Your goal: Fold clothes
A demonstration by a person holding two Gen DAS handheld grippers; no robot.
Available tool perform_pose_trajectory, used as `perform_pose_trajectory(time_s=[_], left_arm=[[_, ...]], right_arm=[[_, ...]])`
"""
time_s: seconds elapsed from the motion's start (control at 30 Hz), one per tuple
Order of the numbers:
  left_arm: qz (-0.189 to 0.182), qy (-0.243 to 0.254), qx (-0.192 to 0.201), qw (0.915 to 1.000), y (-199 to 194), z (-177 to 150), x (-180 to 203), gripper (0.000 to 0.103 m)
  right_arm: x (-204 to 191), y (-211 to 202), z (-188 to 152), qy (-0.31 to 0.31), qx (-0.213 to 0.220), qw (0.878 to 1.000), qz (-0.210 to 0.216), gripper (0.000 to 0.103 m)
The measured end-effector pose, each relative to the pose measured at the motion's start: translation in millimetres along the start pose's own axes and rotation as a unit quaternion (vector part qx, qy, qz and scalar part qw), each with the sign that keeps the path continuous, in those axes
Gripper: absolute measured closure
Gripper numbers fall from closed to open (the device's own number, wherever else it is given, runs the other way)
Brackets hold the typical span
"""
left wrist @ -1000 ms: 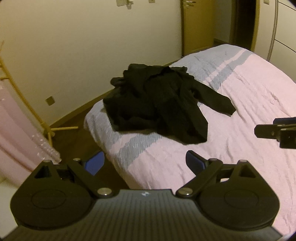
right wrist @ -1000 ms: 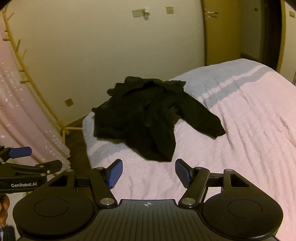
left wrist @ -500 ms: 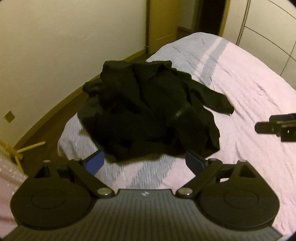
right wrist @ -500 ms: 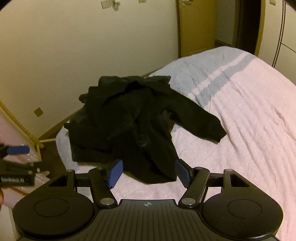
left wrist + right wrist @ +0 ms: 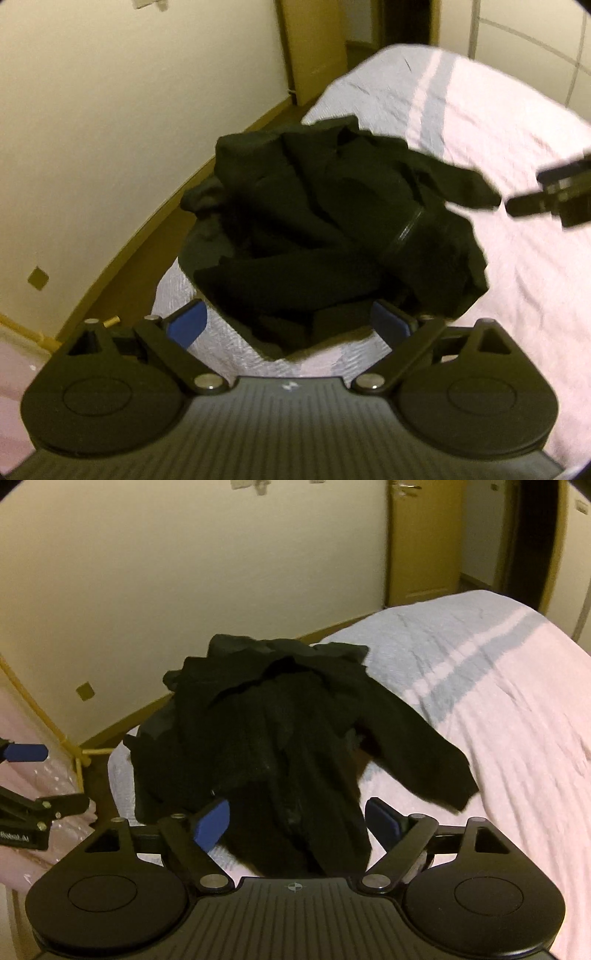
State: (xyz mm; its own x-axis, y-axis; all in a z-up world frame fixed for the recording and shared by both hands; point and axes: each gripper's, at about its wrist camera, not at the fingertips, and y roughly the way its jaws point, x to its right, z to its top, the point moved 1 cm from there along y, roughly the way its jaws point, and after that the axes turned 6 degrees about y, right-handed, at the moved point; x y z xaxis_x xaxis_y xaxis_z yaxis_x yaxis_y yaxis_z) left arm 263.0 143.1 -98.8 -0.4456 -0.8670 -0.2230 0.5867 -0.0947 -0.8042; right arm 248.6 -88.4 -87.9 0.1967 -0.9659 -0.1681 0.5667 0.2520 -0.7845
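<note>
- One crumpled black cloth garment [image 5: 332,229] is being left lying on the pink-and-blue striped bedspread [image 5: 517,716], near the cream wall [image 5: 110,110].
- The left gripper [image 5: 288,325] is being held apart, empty.
- The right gripper [image 5: 295,821] is being held apart after widening, gripping nothing.

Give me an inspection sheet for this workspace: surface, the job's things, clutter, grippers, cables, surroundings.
Surface: bed with a pink cover and pale blue stripes.
Job's things: black clothes heaped unfolded at the bed's corner, one sleeve trailing out.
Clutter: nothing seen on the bed.
Grippers: left hand-held gripper open in front of the heap; right hand-held gripper open, jaws just widened, nothing gripped.
Cables: nothing seen.
Surroundings: cream wall, wooden door, wooden rack with pink fabric.
</note>
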Motion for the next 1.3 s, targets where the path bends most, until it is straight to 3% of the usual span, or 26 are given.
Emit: perform_pose_trajectory(time_s=[0.27, 0.37, 0.57, 0.77, 0.93, 0.97, 1.0, 1.03, 1.07, 1.1, 1.17, 1.2, 1.23, 1.3], left_arm=[[-0.043, 0.049, 0.002, 0.9979, 80, 38, -31, 0.009], [-0.077, 0.065, 0.003, 0.9949, 121, 60, -47, 0.009], [-0.135, 0.086, 0.01, 0.987, 187, 87, -77, 0.012], [-0.213, 0.057, 0.01, 0.9753, 218, 92, -95, 0.012], [-0.229, 0.035, 0.014, 0.9727, 223, 89, -99, 0.012], [-0.23, 0.031, 0.015, 0.9725, 222, 89, -100, 0.013], [-0.231, 0.027, 0.017, 0.9725, 222, 89, -100, 0.013], [-0.231, 0.024, 0.018, 0.9725, 221, 90, -99, 0.013], [-0.231, 0.022, 0.019, 0.9726, 220, 90, -98, 0.013], [-0.231, 0.021, 0.021, 0.9725, 218, 91, -98, 0.016], [-0.234, 0.023, 0.03, 0.9715, 212, 94, -96, 0.034], [-0.231, 0.027, 0.035, 0.972, 207, 97, -94, 0.054], [-0.226, 0.033, 0.043, 0.9726, 200, 103, -90, 0.066], [-0.227, 0.051, 0.064, 0.9704, 182, 113, -78, 0.075]], right_arm=[[-14, 63, 38, -0.025, -0.02, 0.999, 0.002, 0.018], [-19, 94, 64, -0.027, -0.021, 0.999, -0.003, 0.016], [-22, 170, 126, -0.018, -0.032, 0.999, 0.031, 0.012], [-34, 246, 169, -0.058, -0.058, 0.995, 0.049, 0.011], [-28, 284, 171, -0.071, -0.105, 0.991, 0.051, 0.012], [-24, 282, 171, -0.058, -0.112, 0.99, 0.059, 0.03], [-20, 281, 171, -0.046, -0.119, 0.99, 0.068, 0.059], [-17, 278, 172, -0.041, -0.121, 0.989, 0.071, 0.071], [-16, 271, 173, -0.049, -0.119, 0.99, 0.061, 0.095], [-15, 263, 174, -0.057, -0.116, 0.99, 0.053, 0.096], [-8, 237, 174, -0.047, -0.099, 0.992, 0.056, 0.097], [-3, 221, 173, -0.042, -0.086, 0.994, 0.053, 0.097], [4, 204, 171, -0.037, -0.069, 0.996, 0.047, 0.097], [22, 160, 164, -0.022, -0.034, 0.999, 0.034, 0.097]])
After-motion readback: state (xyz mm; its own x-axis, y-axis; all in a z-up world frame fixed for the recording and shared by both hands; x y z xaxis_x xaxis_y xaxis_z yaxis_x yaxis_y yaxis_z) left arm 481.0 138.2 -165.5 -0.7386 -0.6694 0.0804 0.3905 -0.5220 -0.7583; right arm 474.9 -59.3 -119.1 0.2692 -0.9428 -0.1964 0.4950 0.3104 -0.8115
